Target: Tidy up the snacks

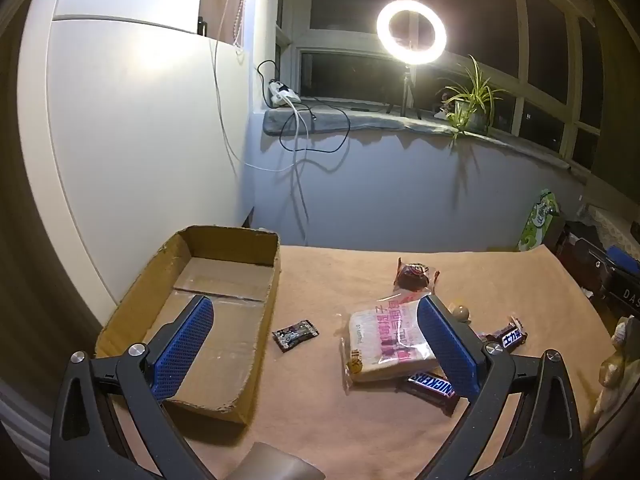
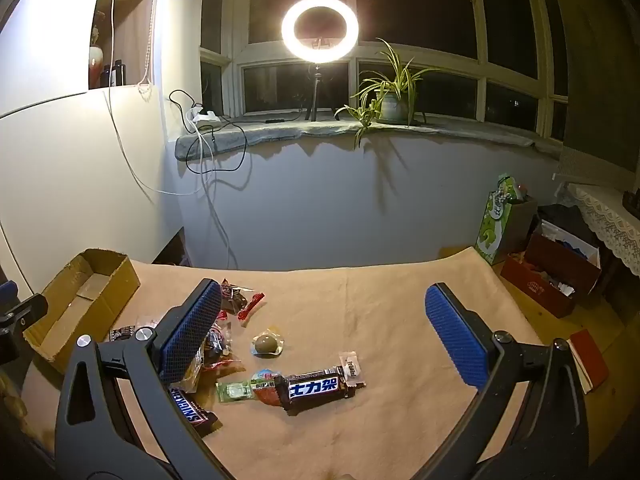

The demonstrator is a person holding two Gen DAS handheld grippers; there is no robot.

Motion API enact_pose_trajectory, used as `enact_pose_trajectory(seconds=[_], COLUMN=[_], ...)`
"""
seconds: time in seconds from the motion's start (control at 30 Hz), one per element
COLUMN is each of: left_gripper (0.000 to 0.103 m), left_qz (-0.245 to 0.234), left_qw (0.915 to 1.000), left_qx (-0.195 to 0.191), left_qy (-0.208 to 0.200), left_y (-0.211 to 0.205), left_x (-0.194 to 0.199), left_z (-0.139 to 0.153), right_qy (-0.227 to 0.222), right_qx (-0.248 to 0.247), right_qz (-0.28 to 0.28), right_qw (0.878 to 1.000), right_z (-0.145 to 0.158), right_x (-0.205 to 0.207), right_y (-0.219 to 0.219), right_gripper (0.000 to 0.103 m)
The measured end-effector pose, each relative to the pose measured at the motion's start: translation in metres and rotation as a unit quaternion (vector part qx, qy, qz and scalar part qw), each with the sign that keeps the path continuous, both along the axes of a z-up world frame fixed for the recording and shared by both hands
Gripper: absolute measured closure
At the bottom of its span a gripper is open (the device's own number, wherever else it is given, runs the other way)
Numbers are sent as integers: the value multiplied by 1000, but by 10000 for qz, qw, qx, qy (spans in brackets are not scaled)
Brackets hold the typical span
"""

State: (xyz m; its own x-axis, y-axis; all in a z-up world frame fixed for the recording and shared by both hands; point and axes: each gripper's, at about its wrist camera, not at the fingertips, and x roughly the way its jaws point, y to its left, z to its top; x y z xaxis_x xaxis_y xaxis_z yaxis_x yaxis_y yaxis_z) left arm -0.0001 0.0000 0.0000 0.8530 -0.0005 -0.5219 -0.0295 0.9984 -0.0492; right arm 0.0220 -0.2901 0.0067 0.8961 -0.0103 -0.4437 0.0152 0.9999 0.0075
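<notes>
While fingers gape, both grippers — left gripper (image 1: 316, 320), right gripper (image 2: 324, 304) — hover above snacks (image 2: 314, 390).

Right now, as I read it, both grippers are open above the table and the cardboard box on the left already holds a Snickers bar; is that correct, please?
Not quite: the cardboard box holds nothing; the left wrist view shows its bare floor. The Snickers bar lies on the tan tablecloth, partly under the sliced bread bag. The rest stands: the left gripper and right gripper are both open above the table.
</notes>
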Motion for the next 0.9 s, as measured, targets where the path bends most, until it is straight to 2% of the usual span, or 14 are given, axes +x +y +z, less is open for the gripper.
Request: enact_pose_trajectory(seconds=[0.9], left_gripper=[1], left_qz=[2], left_qw=[10000], left_qx=[-26], left_qy=[21], left_y=[0], left_x=[0], left_z=[-1], right_qy=[-10], right_qx=[-6], right_qz=[-34], right_qw=[10000], right_z=[1], right_x=[0], right_y=[-4], right_gripper=[0])
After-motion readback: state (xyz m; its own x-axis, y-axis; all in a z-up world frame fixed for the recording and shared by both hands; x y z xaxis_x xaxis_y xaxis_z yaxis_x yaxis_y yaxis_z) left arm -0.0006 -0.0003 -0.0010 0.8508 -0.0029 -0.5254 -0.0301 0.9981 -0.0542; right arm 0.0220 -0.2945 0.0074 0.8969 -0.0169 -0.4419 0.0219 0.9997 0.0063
